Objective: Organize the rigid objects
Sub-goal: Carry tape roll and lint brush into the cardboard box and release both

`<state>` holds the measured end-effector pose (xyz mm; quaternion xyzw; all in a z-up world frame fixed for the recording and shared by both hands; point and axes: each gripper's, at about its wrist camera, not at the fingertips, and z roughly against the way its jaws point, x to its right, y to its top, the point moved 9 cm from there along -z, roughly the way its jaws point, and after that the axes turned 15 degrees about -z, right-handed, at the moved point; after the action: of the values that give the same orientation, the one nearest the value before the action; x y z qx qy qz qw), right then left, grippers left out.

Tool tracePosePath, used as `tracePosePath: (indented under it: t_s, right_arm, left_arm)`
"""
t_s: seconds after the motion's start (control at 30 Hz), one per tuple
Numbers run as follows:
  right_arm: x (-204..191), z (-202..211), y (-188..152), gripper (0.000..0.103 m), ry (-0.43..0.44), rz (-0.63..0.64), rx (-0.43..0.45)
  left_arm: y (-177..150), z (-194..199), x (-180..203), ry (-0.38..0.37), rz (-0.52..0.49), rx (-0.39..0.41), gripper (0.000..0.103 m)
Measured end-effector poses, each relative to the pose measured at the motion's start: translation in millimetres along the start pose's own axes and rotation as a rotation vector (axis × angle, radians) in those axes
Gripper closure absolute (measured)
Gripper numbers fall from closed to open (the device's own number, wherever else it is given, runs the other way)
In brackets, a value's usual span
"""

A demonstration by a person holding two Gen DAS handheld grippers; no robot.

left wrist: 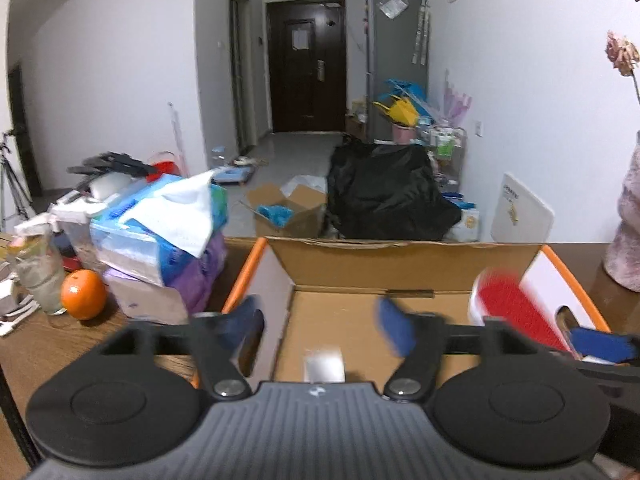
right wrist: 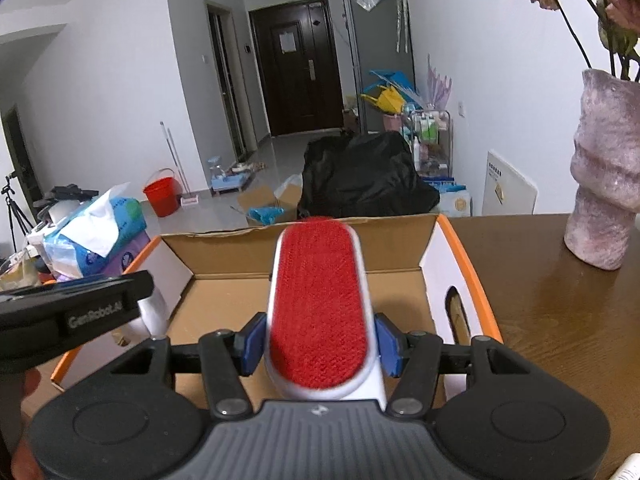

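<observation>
An open cardboard box (left wrist: 360, 264) with orange-edged flaps stands on the wooden table (right wrist: 560, 300). My left gripper (left wrist: 320, 326) hangs over the box's left side, jaws wide open with nothing between the pads. Below it, a small blurred white-grey object (left wrist: 324, 364) lies inside the box, also visible as a white thing (right wrist: 154, 312) in the right wrist view. My right gripper (right wrist: 320, 344) is shut on a red lint brush (right wrist: 320, 304) with a white frame, held over the box (right wrist: 224, 252) and pointing away. The left wrist view shows that brush (left wrist: 508, 304) at the right.
Left of the box sit an orange (left wrist: 83, 294), a glass jar (left wrist: 38, 280) and stacked tissue packs (left wrist: 160, 224). A pink vase (right wrist: 604, 184) with flowers stands on the table at the right. Beyond the table lie a black bag (right wrist: 360, 176) and floor clutter.
</observation>
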<state>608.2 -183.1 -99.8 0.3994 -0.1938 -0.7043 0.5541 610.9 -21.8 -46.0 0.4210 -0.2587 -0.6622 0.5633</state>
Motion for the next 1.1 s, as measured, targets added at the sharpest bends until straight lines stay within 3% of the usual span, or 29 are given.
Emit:
tracePosePath:
  t_s: [0.1, 0.17, 0.33, 0.67, 1.1]
  right_arm:
    - [0.7, 14.3, 7.6, 0.025, 0.003, 0.007, 0.035]
    - [-0.5, 25.5, 11.1, 0.012, 0.015, 0.017, 0.059]
    - [-2.8, 38.2, 12.8, 0.003, 0.027, 0.032, 0.08]
    - [-2.1, 59.7, 6.8, 0.0, 0.041, 0.049, 0.099]
    - [-2.1, 100.9, -21.1, 0.0, 0.064, 0.061, 0.106]
  left_arm:
    - [1.6, 6.7, -2.5, 0.016, -0.002, 0.012, 0.0]
    - [2.2, 8.8, -3.8, 0.022, 0.004, 0.011, 0.0]
    - [3.4, 11.2, -5.1, 0.022, 0.008, 0.01, 0.0]
    - [-2.2, 28.0, -12.0, 0.016, 0.022, 0.014, 0.0]
    - [-33.8, 77.3, -27.6, 0.025, 0.03, 0.006, 0.0]
